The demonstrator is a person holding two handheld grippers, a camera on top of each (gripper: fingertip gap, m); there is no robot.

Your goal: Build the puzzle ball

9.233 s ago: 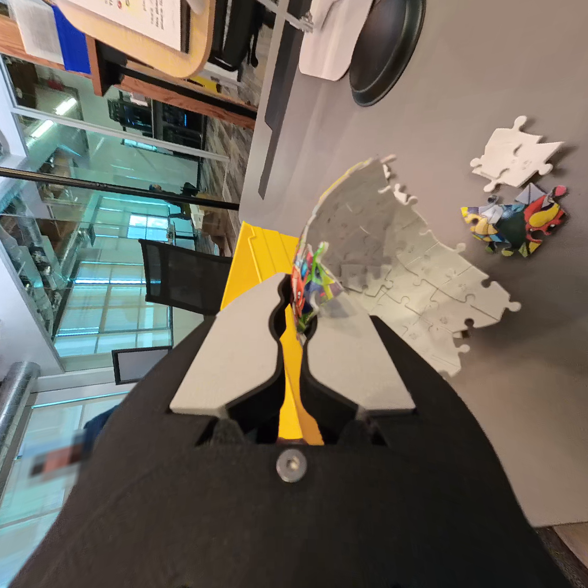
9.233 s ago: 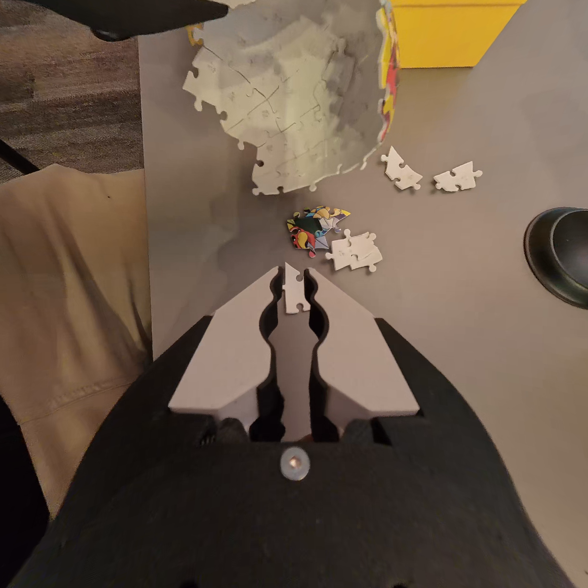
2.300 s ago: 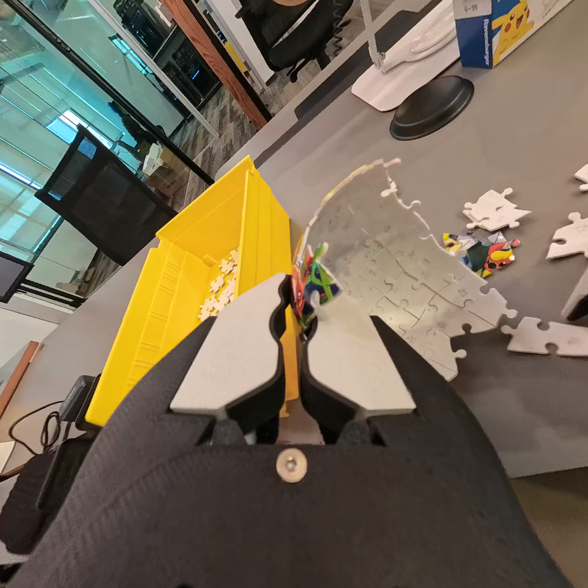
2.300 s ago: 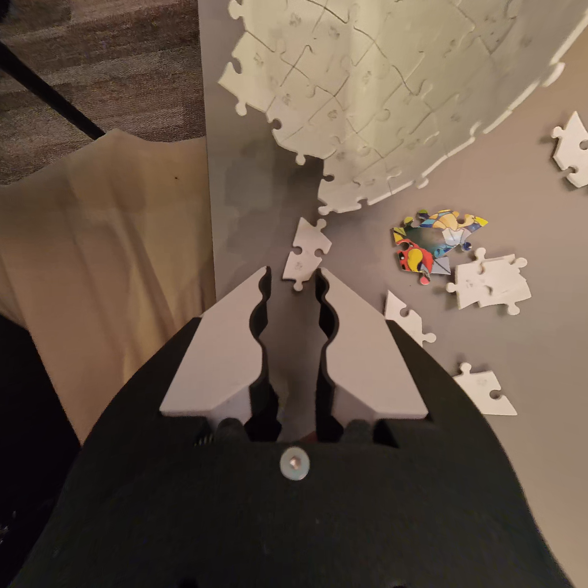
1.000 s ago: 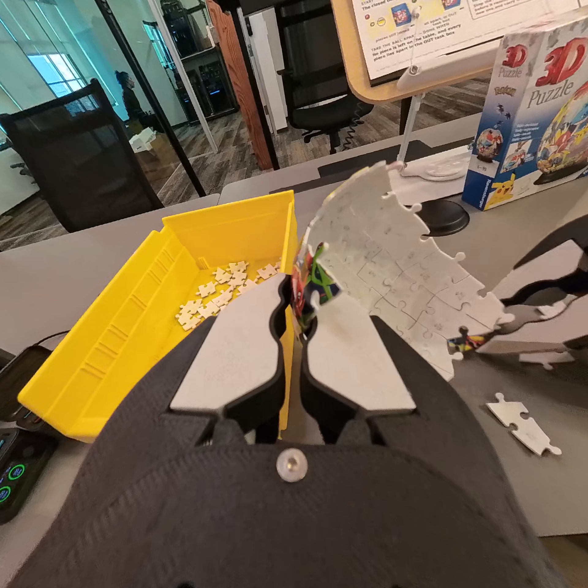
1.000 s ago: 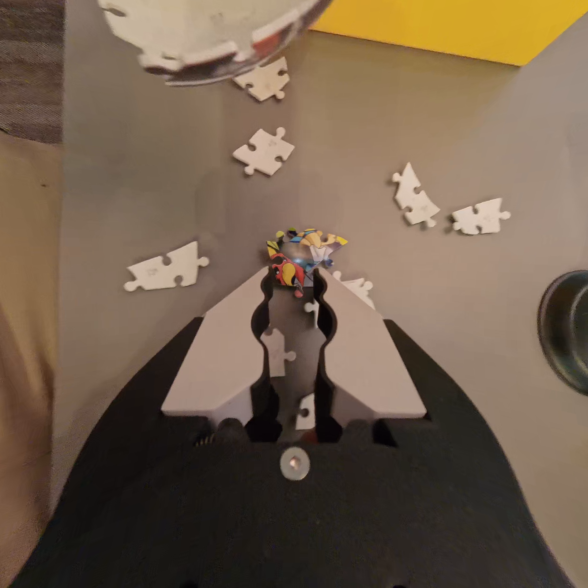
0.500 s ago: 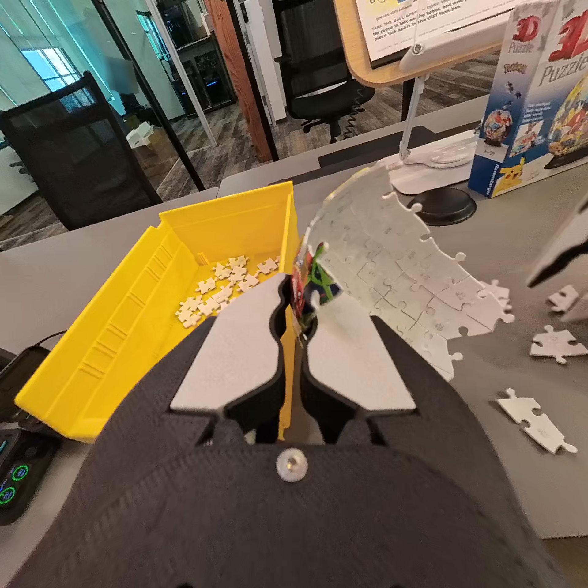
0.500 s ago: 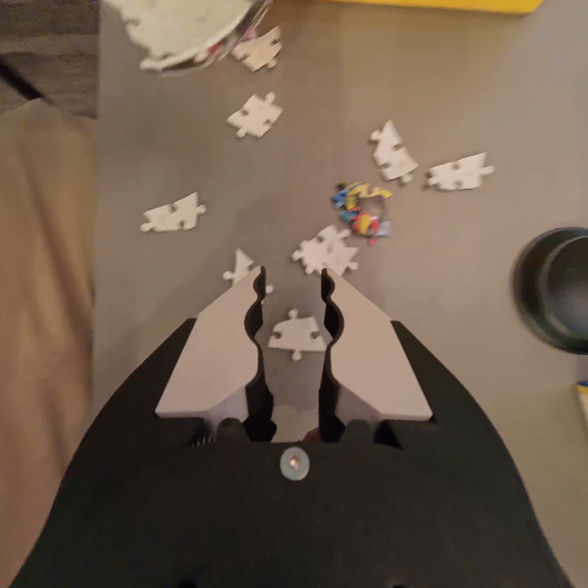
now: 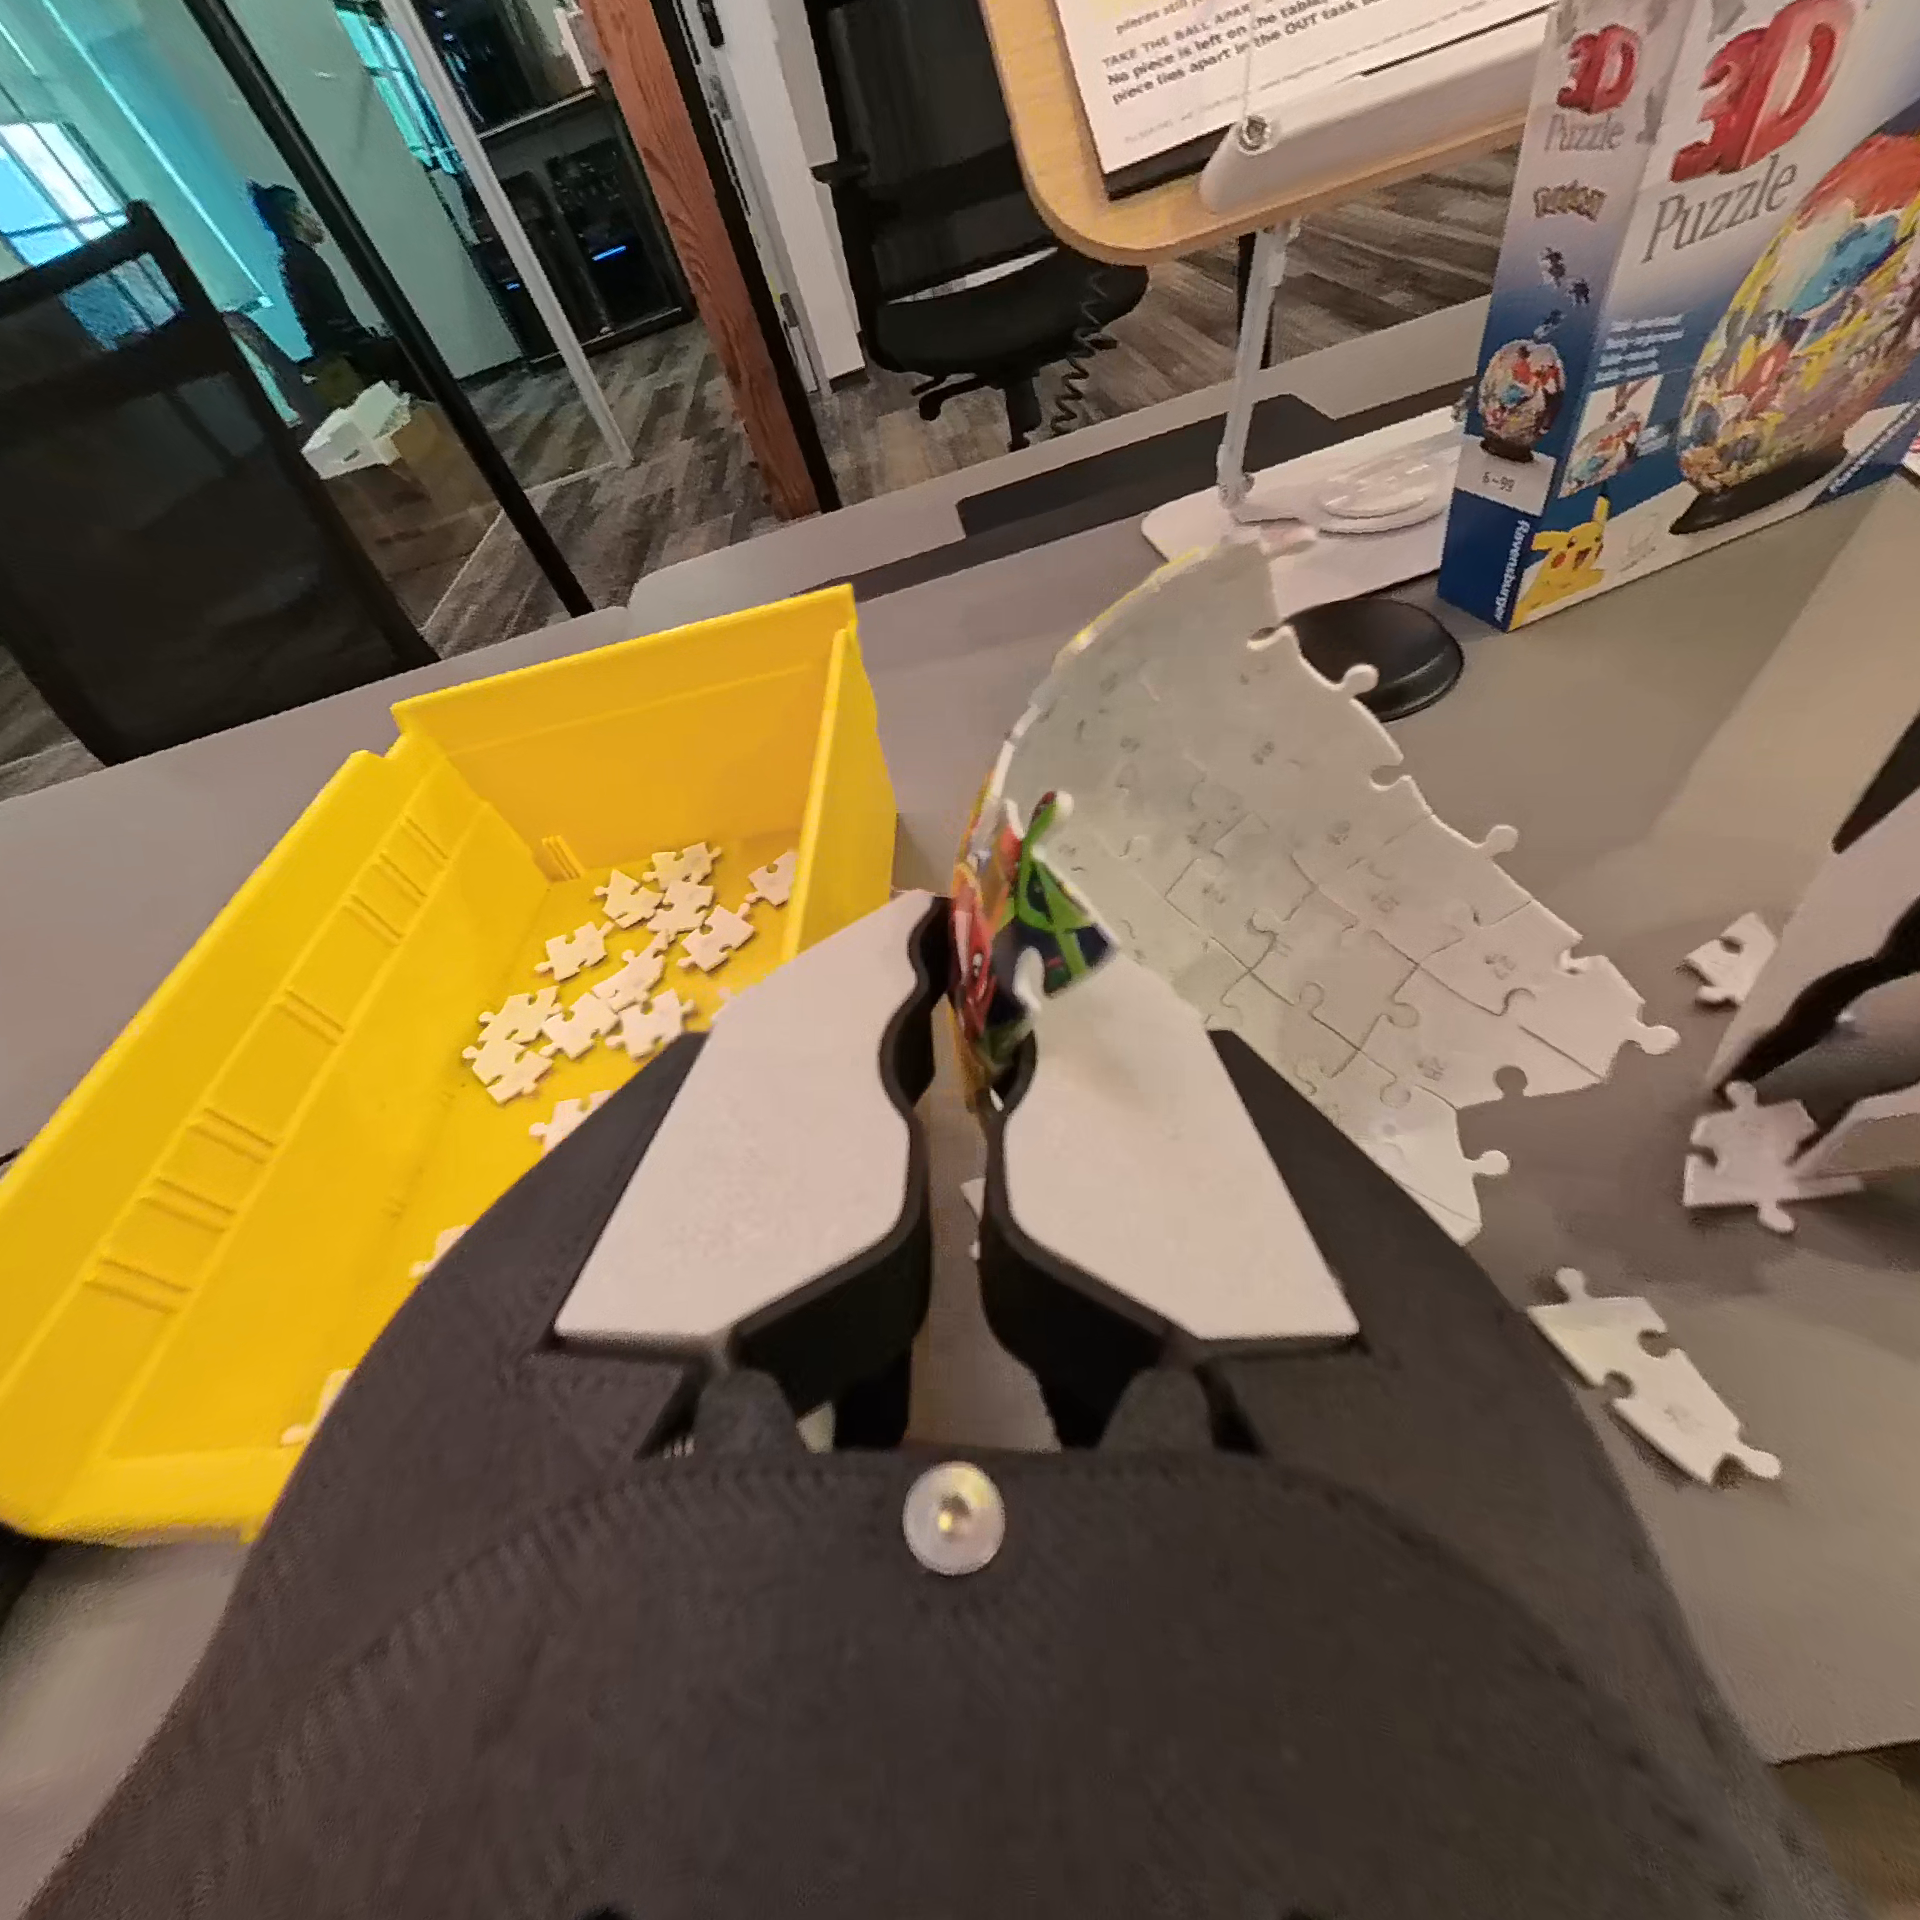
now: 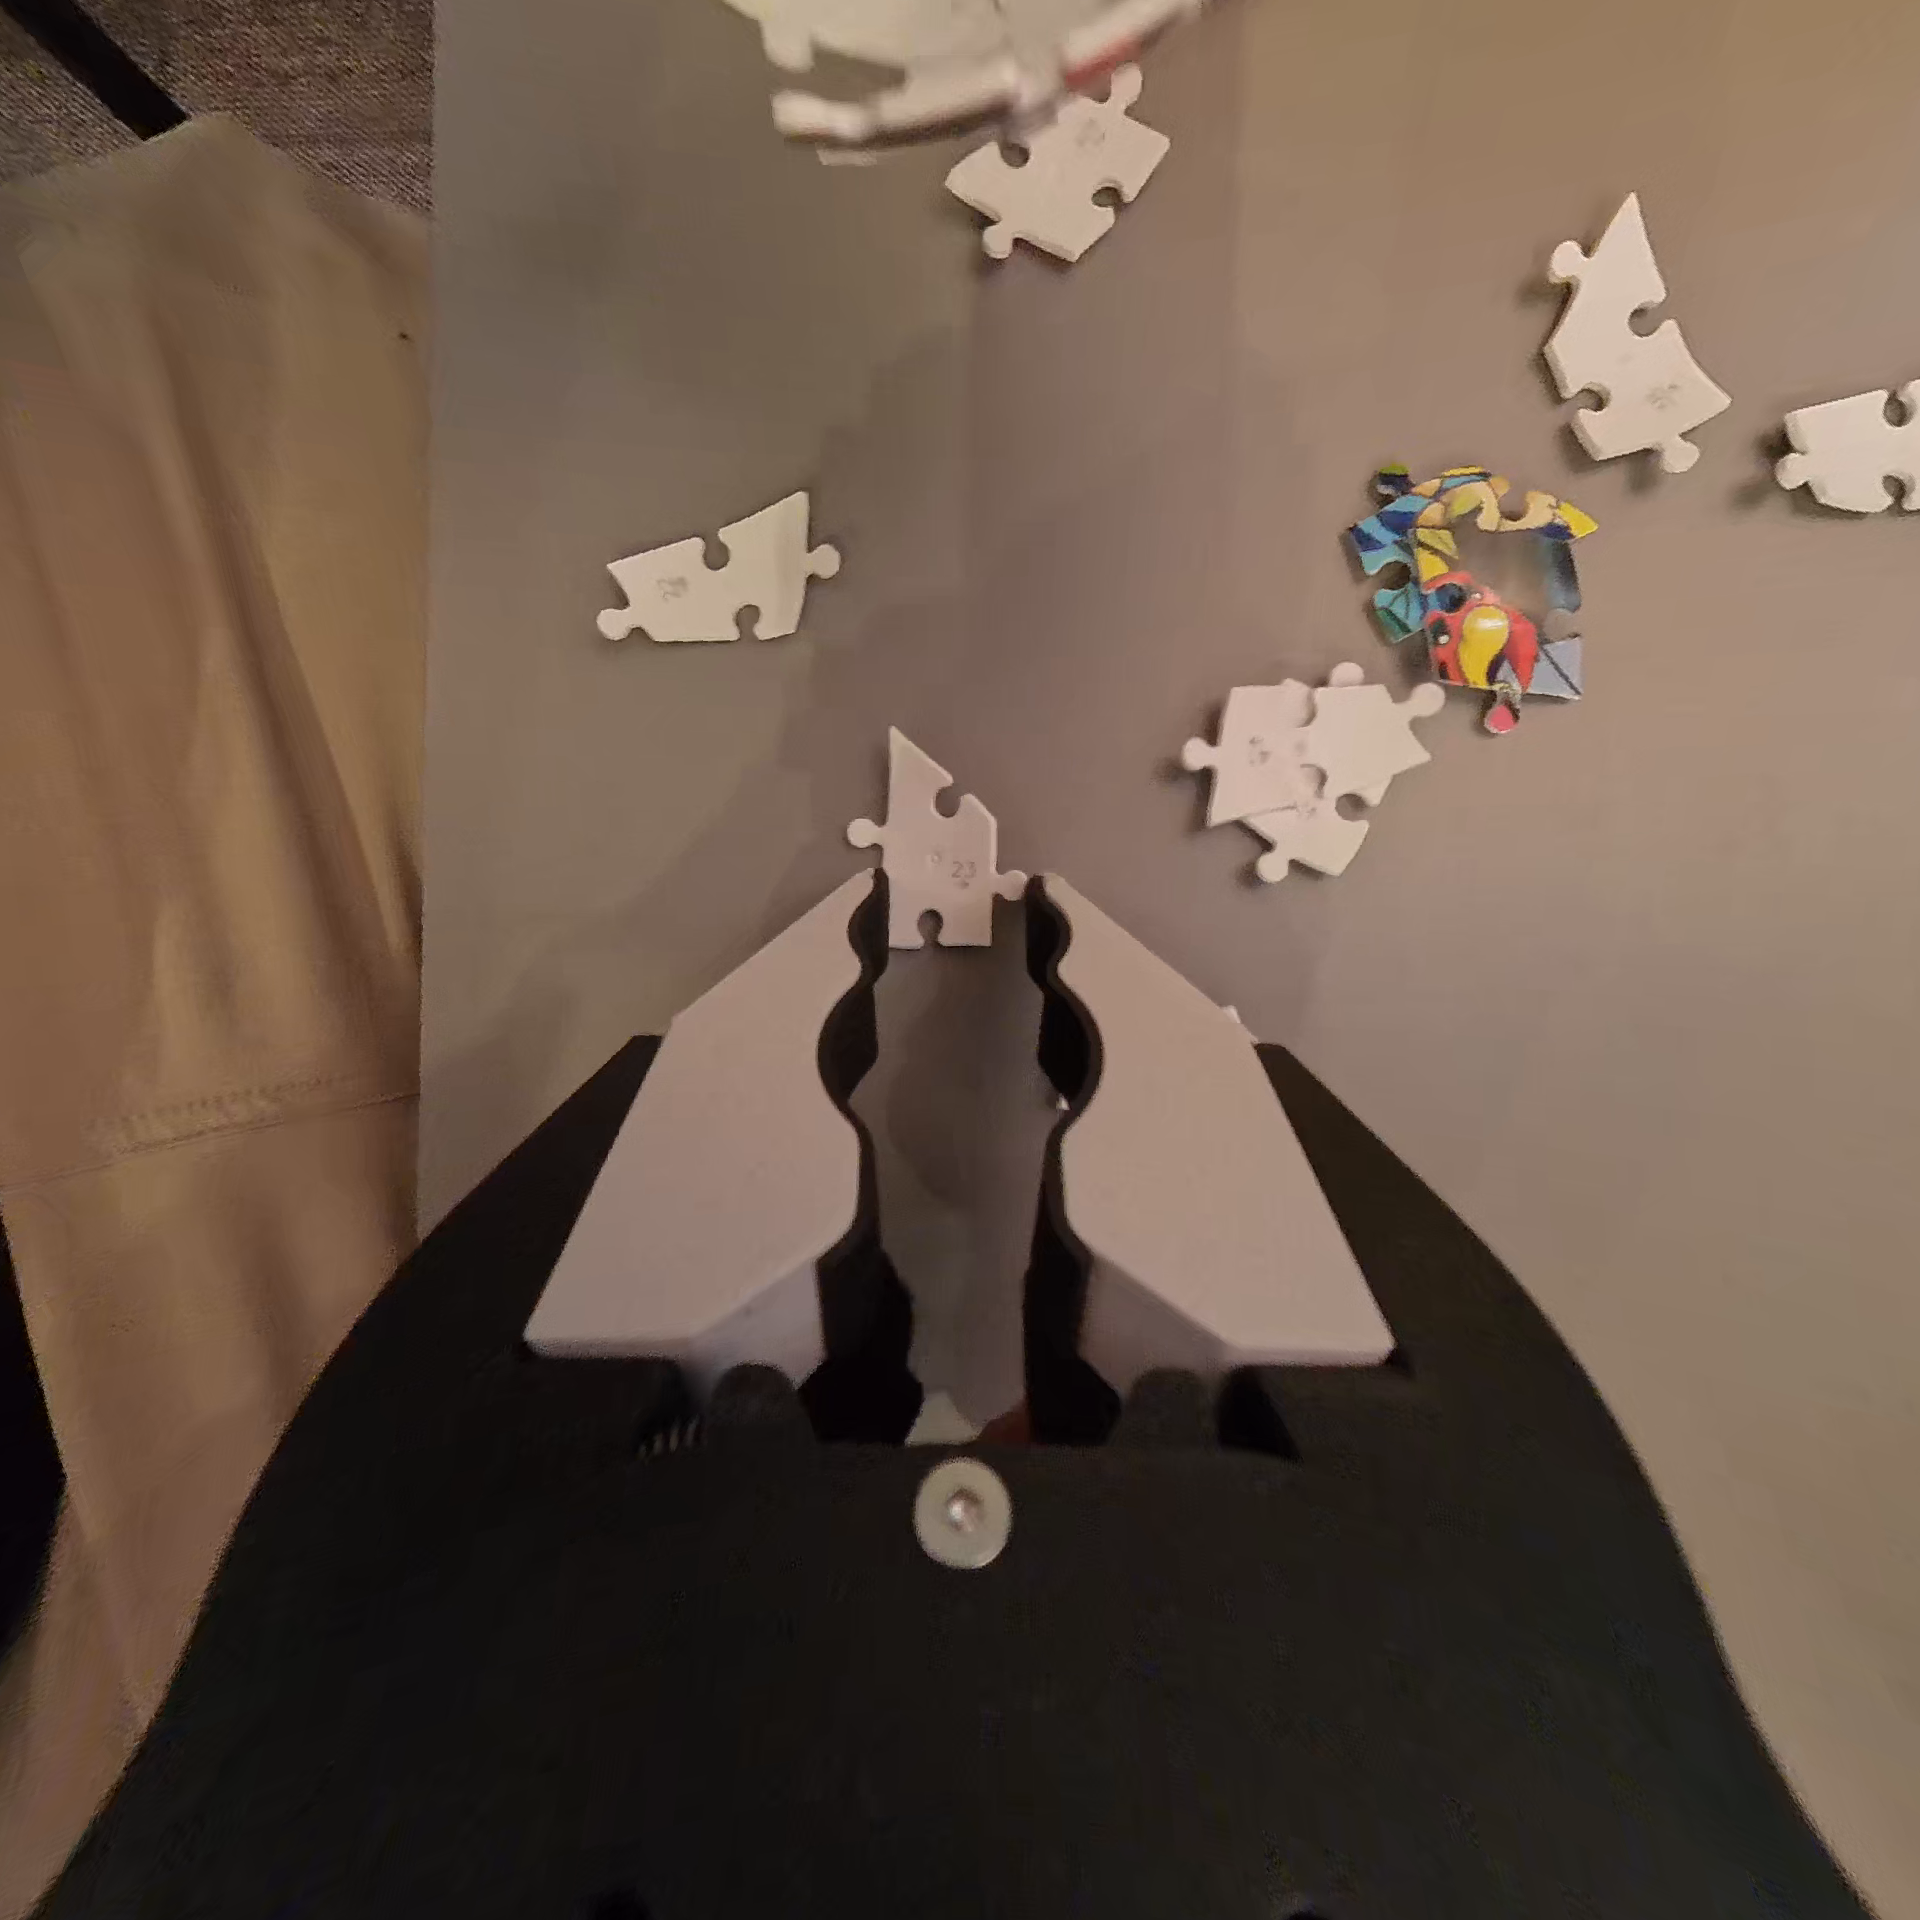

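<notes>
I see a grey table [image 9: 1714, 779] in an office with glass walls and black chairs. On it sit a yellow bin [image 9: 260, 1091] of white pieces, a puzzle box [image 9: 1662, 312], a black stand [image 9: 1382, 655] and a lamp base [image 9: 1351, 499]. My left gripper [image 9: 971, 1023] pinches the rim of the curved ball shell [image 9: 1299, 883], jaws pressed on it. My right gripper [image 10: 951, 894] has its jaws spread around a white piece [image 10: 940, 842] on the table. Nearby I count six loose white pieces and one coloured cluster [image 10: 1470, 592].
</notes>
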